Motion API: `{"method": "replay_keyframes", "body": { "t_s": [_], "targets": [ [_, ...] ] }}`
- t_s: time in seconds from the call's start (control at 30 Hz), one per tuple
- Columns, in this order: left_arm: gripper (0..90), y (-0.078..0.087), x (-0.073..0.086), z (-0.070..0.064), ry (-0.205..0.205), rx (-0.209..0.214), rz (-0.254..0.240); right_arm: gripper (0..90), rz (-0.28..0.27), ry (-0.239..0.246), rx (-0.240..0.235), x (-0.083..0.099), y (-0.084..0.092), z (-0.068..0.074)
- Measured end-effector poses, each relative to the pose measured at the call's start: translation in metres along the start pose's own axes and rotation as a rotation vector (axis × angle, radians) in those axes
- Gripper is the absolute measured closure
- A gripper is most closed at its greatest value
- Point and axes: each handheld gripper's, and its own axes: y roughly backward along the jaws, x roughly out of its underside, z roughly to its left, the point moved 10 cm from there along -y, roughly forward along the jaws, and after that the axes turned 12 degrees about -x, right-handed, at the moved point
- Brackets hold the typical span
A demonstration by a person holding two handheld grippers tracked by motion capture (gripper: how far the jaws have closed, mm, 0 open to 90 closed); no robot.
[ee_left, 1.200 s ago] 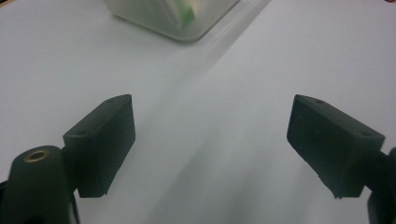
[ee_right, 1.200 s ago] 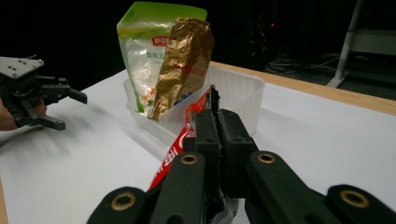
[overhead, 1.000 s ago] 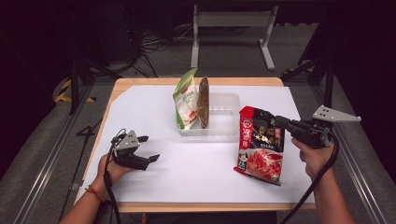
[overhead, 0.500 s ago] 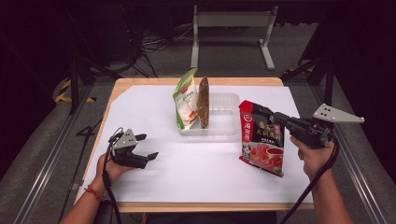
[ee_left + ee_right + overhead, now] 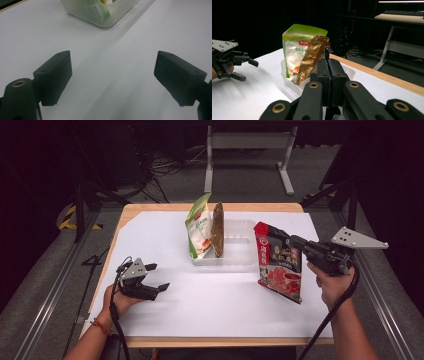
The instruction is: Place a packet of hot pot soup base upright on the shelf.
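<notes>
A red snack packet [image 5: 277, 262] hangs tilted above the table's right side, its lower corner near the white sheet. My right gripper [image 5: 292, 241] is shut on its top edge; in the right gripper view a thin dark sliver of that packet edge [image 5: 327, 53] sticks up between the closed jaws of the right gripper [image 5: 328, 72]. A clear plastic tray [image 5: 240, 245] at mid-table holds a green-white packet [image 5: 199, 227] and a gold-brown packet [image 5: 218, 230], both standing upright at its left end. My left gripper [image 5: 156, 276] rests open at the front left with nothing between its fingers [image 5: 53, 75].
A white sheet [image 5: 210, 295] covers the wooden table [image 5: 150, 207]. A metal stand [image 5: 247, 150] and cables lie on the floor beyond the far edge. The tray's right half [image 5: 348, 71] holds nothing.
The right gripper has risen and drawn the red packet up from lying flat to hanging nearly upright, shifting slightly left. The left gripper has stayed put.
</notes>
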Motion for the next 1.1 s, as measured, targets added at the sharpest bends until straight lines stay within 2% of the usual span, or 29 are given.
{"method": "replay_keyframes", "body": {
  "t_s": [0.33,0.4,0.7,0.73,0.87,1.0,1.1],
  "targets": [
    [15.6,-0.001,0.001,0.001,0.007,0.002,0.005,88.3,-0.010,-0.009,0.024,-0.007,0.000,-0.007],
    [15.6,-0.001,0.001,0.001,0.007,0.001,0.006,88.3,-0.026,-0.003,0.025,-0.012,0.001,-0.009],
    [15.5,-0.001,0.002,0.001,0.014,0.004,0.007,88.4,-0.021,0.023,0.042,-0.024,-0.004,-0.008],
    [15.5,-0.002,0.002,0.002,0.014,0.005,0.010,88.4,-0.040,0.018,0.037,-0.030,-0.003,-0.008],
    [15.4,-0.001,0.002,0.002,0.013,0.005,0.009,88.4,-0.052,0.025,0.039,-0.037,-0.002,-0.007],
    [15.4,-0.001,0.002,0.001,0.014,0.005,0.009,88.4,-0.040,0.045,0.041,-0.045,-0.010,-0.004],
    [15.5,-0.001,0.002,0.001,0.012,0.005,0.007,88.5,-0.050,0.036,0.029,-0.051,-0.017,-0.003]
  ]
}}
